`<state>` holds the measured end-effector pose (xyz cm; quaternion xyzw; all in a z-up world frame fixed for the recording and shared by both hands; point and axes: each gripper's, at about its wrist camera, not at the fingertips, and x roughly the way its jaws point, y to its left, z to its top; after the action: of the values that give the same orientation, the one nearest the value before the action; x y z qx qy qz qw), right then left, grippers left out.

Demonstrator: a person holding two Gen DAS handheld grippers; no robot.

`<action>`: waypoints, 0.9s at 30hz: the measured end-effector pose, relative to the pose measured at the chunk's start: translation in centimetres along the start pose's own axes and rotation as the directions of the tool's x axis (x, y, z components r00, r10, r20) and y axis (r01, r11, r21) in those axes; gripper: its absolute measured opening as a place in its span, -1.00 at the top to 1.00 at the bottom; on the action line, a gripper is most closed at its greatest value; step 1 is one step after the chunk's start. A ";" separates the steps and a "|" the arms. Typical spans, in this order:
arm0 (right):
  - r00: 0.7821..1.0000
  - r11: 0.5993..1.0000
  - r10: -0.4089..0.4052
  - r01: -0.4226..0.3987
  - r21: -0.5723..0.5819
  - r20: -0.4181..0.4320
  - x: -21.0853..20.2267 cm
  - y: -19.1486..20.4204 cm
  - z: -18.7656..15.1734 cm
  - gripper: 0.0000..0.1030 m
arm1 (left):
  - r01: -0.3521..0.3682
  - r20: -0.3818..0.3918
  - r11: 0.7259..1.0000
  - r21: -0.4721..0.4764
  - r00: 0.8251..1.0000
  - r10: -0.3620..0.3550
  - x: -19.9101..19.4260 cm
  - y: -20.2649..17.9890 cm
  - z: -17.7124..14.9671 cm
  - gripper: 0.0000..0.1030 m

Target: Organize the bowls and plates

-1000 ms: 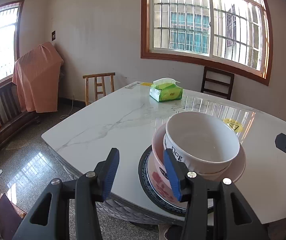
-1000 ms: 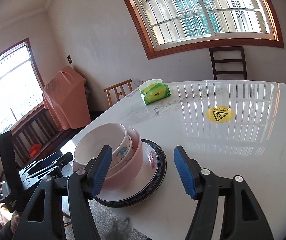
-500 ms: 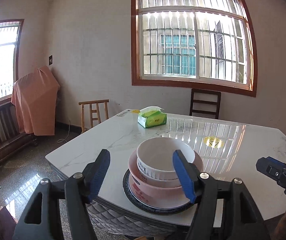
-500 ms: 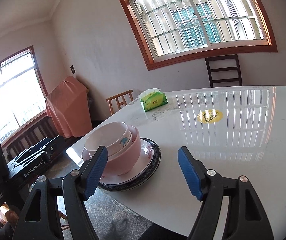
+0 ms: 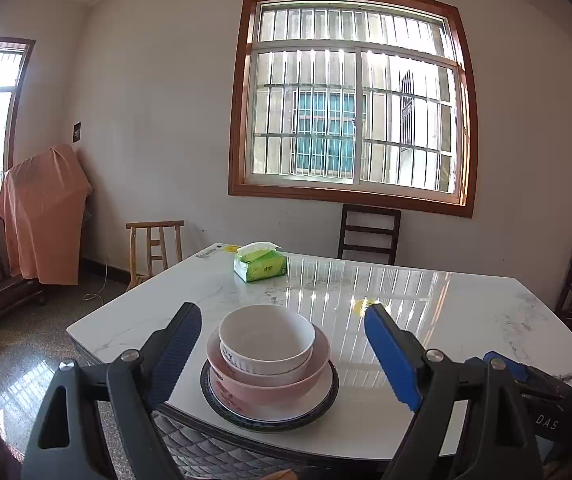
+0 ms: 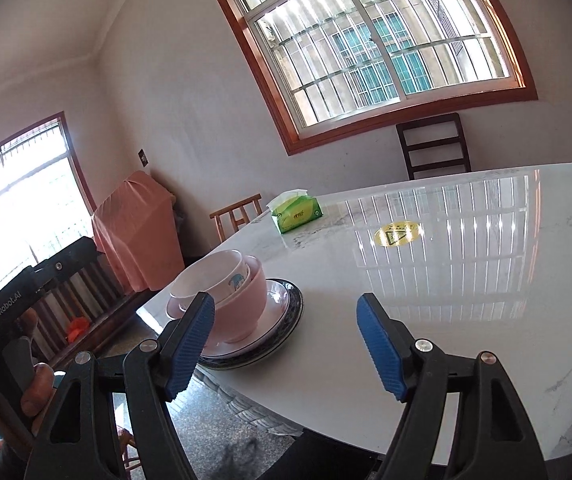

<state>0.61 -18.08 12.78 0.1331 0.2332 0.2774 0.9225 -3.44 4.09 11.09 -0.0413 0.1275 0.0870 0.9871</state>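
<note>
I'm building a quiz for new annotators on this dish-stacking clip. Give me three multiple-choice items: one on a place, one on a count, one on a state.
1. Where does the white bowl sit?
A. Nested in the pink bowl
B. Alone beside the tissue pack
C. Upside down on the chair

2. How many dishes make up the stack?
A. Two
B. Three
C. Four

3. What state are the two grippers in?
A. Both shut on the stack
B. Left shut, right open
C. Both open, holding nothing

Answers:
1 A: the white bowl rests inside the pink bowl.
2 C: the two bowls sit on a white plate, which lies on a dark-rimmed plate on the table.
3 C: the left gripper and right gripper both show their blue pads spread apart, off the dishes.
</note>
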 end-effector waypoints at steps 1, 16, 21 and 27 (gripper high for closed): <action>1.000 1.000 0.000 0.000 0.000 0.001 -0.1 0.0 -0.1 -0.43 | -0.010 0.008 1.000 0.012 1.000 0.010 -0.5 -0.3 0.0 -0.67; 0.996 0.984 -0.082 0.087 -0.154 0.038 0.7 3.5 -2.6 -0.74 | -0.067 -0.022 0.997 0.023 0.997 0.068 -0.3 -1.4 -2.8 -0.67; 0.987 0.970 -0.136 0.151 -0.193 0.089 1.5 4.8 -3.2 -0.78 | -0.124 -0.021 0.992 0.017 0.992 0.125 0.1 -0.7 -4.0 -0.67; 0.978 0.969 -0.158 0.181 -0.170 0.136 1.9 5.8 -3.3 -0.88 | -0.179 -0.019 0.984 -0.022 0.984 0.178 0.3 0.8 -4.9 -0.67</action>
<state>-2.27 -11.89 11.46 0.0448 0.1609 0.2089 0.9636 -4.51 4.37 6.26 -0.0419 0.1380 0.1762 0.9737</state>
